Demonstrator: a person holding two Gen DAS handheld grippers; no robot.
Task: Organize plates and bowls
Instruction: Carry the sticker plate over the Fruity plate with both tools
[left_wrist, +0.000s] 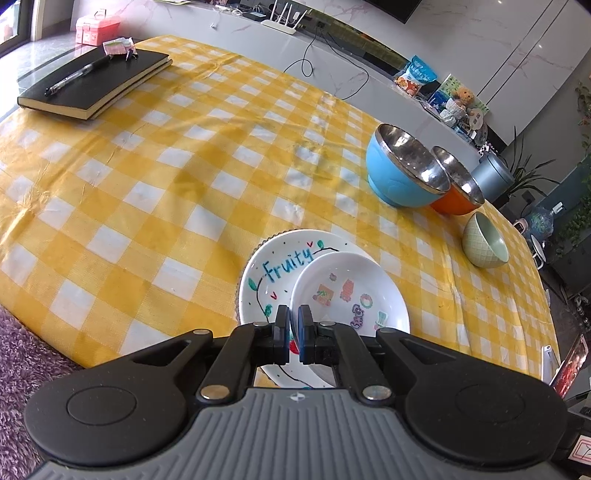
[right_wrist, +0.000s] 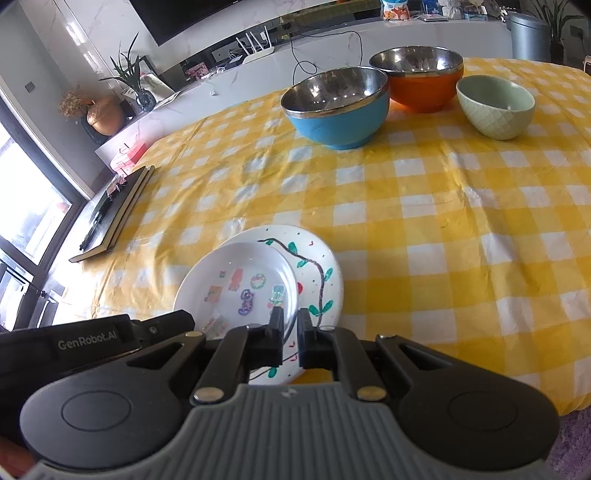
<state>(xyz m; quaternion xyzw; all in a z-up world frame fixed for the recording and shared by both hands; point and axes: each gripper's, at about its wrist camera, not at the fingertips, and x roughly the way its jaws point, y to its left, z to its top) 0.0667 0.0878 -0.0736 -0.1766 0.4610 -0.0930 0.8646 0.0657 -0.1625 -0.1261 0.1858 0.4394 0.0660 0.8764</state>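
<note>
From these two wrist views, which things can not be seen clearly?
- Left view: the near edge of the Fruity plate hides behind the left hand-held gripper.
- Right view: the near rim of the small sticker plate is covered by the right hand-held gripper.
- Notebook: its cover is seen edge-on.

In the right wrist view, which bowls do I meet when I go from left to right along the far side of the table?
Blue bowl → orange bowl → pale green bowl.
</note>
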